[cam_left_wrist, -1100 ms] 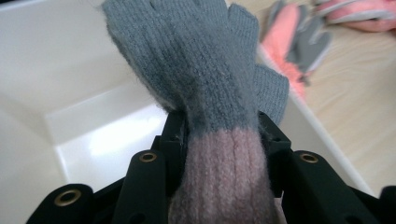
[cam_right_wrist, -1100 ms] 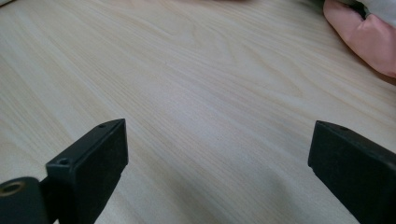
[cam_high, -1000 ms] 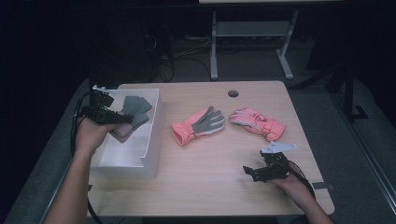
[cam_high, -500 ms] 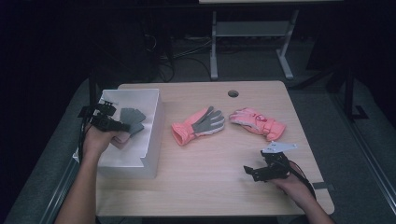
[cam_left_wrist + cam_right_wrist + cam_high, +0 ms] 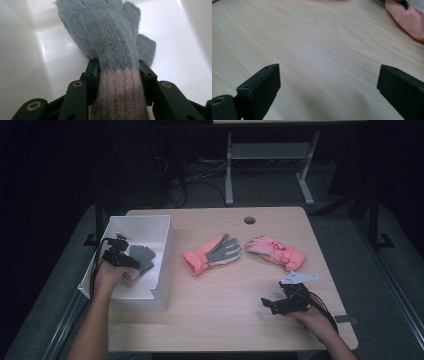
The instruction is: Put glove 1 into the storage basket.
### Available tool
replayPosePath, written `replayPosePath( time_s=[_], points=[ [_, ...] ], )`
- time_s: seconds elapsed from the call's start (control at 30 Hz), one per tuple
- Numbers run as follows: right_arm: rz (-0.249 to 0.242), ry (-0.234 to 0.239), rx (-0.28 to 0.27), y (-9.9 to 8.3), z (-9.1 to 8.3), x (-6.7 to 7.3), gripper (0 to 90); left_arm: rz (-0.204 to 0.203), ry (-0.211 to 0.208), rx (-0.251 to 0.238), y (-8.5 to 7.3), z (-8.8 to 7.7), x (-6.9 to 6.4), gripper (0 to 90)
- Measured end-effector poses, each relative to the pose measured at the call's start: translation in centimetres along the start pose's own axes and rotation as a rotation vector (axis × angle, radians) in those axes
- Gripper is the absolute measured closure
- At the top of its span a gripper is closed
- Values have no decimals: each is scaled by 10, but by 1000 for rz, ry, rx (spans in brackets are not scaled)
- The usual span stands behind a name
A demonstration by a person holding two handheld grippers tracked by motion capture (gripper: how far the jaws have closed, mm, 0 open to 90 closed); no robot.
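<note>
A grey knit glove (image 5: 143,255) with a dusty-pink cuff lies low inside the white box (image 5: 165,269) at the table's left. My left gripper (image 5: 124,260) is down in the box, shut on the glove at the cuff. In the left gripper view the glove (image 5: 107,32) stretches forward over the box floor, and my left gripper (image 5: 119,65) has a jaw against each side of it; the jaws have just been opening slightly. Near the front right edge, my right gripper (image 5: 273,304) stands open over bare wood (image 5: 329,75), nothing between its jaws.
Two pink ski gloves lie mid-table: one palm-up with a grey palm (image 5: 212,255), the other (image 5: 275,251) to its right, its edge visible in the right gripper view (image 5: 404,17). A cable hole (image 5: 249,220) sits near the table's far edge. A desk frame stands beyond the wooden table (image 5: 225,315).
My left gripper has sunk with the grey glove from above the box rim down into the box. The right gripper has stayed put.
</note>
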State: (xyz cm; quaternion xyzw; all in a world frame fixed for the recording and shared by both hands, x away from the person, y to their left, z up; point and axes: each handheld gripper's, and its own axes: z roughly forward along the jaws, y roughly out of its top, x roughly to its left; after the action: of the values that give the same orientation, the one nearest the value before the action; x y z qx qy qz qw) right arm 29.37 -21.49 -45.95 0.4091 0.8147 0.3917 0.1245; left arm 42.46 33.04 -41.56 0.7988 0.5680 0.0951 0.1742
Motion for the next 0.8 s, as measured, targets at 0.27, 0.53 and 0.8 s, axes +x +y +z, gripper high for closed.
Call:
replayPosePath(
  time_s=[0.27,0.53,0.8],
  points=[
    [1,2,2,0,0,1,45,-9,42,35,4,3,-4,316],
    [-3,0,2,-1,-1,0,45,-19,34,-11,11,-13,-10,171],
    [1,1,0,0,0,1,45,22,-17,-62,17,-39,-11,165]
  ],
)
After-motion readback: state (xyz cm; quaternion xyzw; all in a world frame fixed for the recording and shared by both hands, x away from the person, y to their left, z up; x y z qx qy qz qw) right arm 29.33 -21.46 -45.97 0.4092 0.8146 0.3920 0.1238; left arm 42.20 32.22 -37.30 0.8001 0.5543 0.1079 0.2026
